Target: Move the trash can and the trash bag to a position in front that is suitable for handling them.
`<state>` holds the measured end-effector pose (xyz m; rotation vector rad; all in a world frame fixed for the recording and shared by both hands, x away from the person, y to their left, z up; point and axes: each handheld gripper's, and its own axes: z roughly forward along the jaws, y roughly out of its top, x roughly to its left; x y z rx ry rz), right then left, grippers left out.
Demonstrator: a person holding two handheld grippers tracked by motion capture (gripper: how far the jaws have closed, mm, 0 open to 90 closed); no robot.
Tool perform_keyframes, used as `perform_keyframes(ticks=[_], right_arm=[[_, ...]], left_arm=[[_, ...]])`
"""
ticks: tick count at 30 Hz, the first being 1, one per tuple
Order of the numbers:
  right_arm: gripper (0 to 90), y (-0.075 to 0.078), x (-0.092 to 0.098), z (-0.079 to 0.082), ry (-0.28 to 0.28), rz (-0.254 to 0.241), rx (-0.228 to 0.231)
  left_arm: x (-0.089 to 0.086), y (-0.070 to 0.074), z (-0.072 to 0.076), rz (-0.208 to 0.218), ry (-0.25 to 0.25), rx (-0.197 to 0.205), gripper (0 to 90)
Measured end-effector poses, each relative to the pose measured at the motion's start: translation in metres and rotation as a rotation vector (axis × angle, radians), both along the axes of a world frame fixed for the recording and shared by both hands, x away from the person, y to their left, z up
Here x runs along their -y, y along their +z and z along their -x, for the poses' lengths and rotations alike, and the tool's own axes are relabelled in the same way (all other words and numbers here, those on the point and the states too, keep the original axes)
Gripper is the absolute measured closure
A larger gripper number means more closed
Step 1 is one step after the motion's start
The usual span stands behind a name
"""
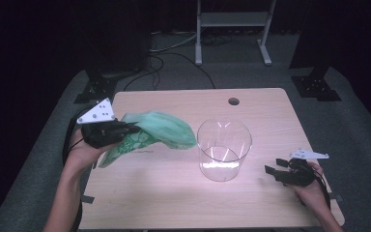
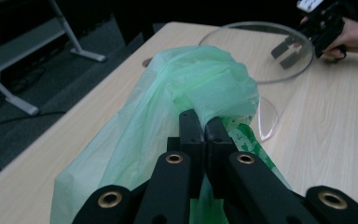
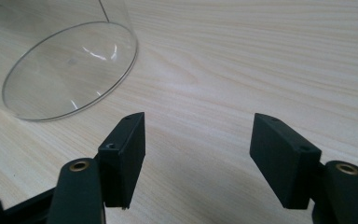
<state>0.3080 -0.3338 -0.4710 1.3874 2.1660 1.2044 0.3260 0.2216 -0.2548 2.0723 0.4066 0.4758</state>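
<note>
My left gripper [image 1: 125, 129] was clamped on a thin green plastic bag [image 1: 162, 129], its jaws pressed together with a fold of the film pinched between them. In the left gripper view the bag [image 2: 191, 88] ballooned up over the closed jaw tips and draped down both sides of them, with a patch of darker green print showing just right of the jaws. I held it lifted off the surface [image 1: 174, 203] at the left side, the bulk of the bag reaching rightward toward the clear cylindrical container [image 1: 223, 150], its puffed end just beside the container's rim but not inside it. A lower corner of the bag trailed down toward the wood near my left hand [image 1: 79, 153].

The container stood upright near the middle of the surface, open at the top, with nothing visible inside it. In the left gripper view its rim [image 2: 242, 46] curved behind the bag.

My right gripper [image 1: 273, 172] sat low at the right side of the surface, well apart from the bag and near the container's right side. Its jaws were spread wide with nothing between them; in the right gripper view I saw bare wood grain [image 3: 261, 56] in the gap and the container's round base [image 3: 70, 70] off to the upper left. My right hand [image 1: 311, 191] held it close above the surface.
</note>
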Motion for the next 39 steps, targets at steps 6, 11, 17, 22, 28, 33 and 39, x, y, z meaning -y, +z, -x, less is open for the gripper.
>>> perform_keyframes(ticks=[6, 11, 17, 22, 28, 33, 39], right_arm=[[35.4, 0.001, 0.0, 0.001, -0.001, -0.003, 0.005], [35.4, 0.002, 0.002, 0.001, -0.005, -0.007, 0.008], [35.5, 0.003, 0.003, 0.001, -0.003, -0.013, 0.013], [35.5, 0.005, 0.004, 0.002, -0.006, -0.019, 0.019], [35.5, 0.006, 0.006, 0.002, -0.008, -0.025, 0.025], [35.5, 0.007, 0.007, 0.003, -0.007, -0.031, 0.027], [35.5, 0.007, 0.008, 0.003, -0.01, -0.04, 0.029]], left_arm=[[0.018, 0.023, -0.004, -0.008, -0.031, 0.033, 89.1], [0.034, 0.032, -0.01, -0.01, -0.055, 0.044, 89.1], [0.059, 0.034, -0.021, -0.015, -0.091, 0.037, 89.1], [0.083, 0.028, -0.031, -0.032, -0.125, 0.018, 89.1], [0.114, 0.014, -0.043, -0.058, -0.161, -0.014, 89.0], [0.139, 0.001, -0.052, -0.097, -0.181, -0.036, 89.0], [0.164, -0.015, -0.062, -0.123, -0.205, -0.078, 88.9]])
